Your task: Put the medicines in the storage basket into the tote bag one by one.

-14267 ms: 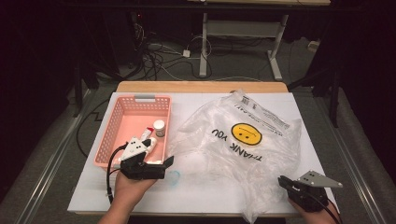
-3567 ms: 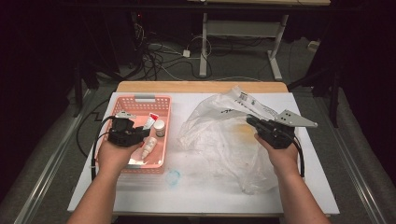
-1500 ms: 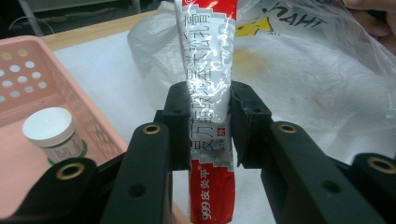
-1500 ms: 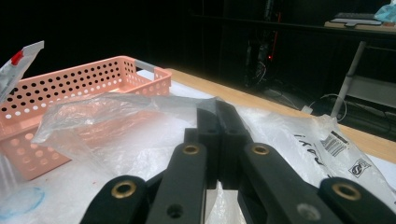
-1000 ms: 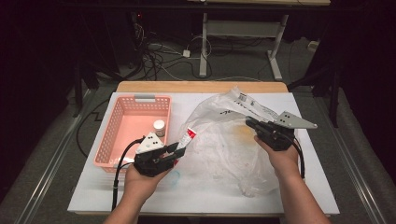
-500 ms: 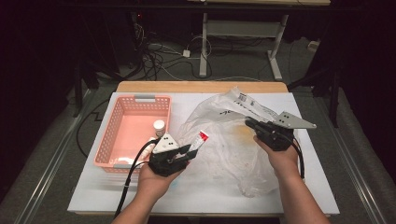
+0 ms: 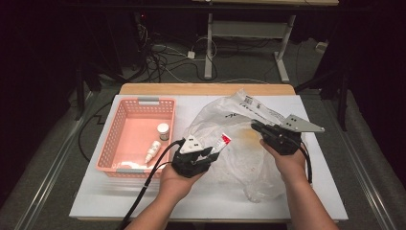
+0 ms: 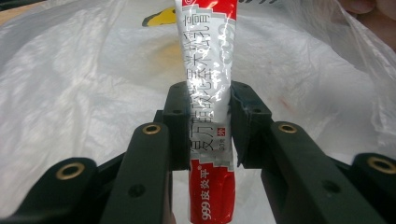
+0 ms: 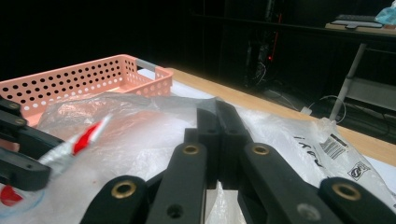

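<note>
Tube (image 8: 208, 88) in left gripper (image 7: 214, 154) points toward plastic bag (image 7: 249, 158).

On the white desk (image 7: 95, 201), the left gripper (image 7: 210, 154) holds a red-and-silver tube (image 7: 221, 142) in its jaws, pointing it right toward the crumpled clear plastic bag (image 7: 239, 158). The right gripper (image 7: 261, 128) has its jaws closed on the far part of the bag, lifting it. At the left a pink basket (image 7: 125, 115) holds a small white bottle (image 7: 163, 131) and a dropper bottle (image 7: 152, 150).
</note>
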`<state>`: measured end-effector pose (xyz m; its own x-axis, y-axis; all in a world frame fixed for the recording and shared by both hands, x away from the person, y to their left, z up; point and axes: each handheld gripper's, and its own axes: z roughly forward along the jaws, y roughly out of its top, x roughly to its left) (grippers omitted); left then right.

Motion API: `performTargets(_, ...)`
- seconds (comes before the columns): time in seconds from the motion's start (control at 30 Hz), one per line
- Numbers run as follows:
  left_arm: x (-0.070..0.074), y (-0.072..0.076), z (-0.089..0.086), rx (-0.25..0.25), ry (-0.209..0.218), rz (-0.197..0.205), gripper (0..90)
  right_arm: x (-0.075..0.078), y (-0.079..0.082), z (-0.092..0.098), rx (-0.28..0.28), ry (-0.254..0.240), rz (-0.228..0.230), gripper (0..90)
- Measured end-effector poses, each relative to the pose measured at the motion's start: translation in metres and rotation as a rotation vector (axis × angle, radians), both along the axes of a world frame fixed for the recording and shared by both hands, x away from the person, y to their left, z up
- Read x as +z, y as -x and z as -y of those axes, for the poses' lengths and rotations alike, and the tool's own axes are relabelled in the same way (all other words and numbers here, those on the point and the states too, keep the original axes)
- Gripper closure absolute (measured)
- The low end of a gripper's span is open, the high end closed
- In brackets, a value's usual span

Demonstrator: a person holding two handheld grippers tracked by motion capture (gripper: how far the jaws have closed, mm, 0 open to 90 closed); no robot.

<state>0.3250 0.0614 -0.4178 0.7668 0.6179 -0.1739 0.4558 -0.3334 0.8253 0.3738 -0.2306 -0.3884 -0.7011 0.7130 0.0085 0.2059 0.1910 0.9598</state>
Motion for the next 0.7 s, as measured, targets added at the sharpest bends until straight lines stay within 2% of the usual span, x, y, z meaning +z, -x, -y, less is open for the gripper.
performTargets(0.47, -0.017, -0.026, 0.036, 0.0, -0.07, -0.022, 69.2, -0.001, -0.001, 0.0, 0.002, 0.0, -0.004, 90.0)
performTargets(0.7, -0.024, -0.039, 0.05, 0.017, -0.076, -0.027, 69.2, -0.001, -0.001, 0.0, 0.003, 0.0, -0.007, 90.0)
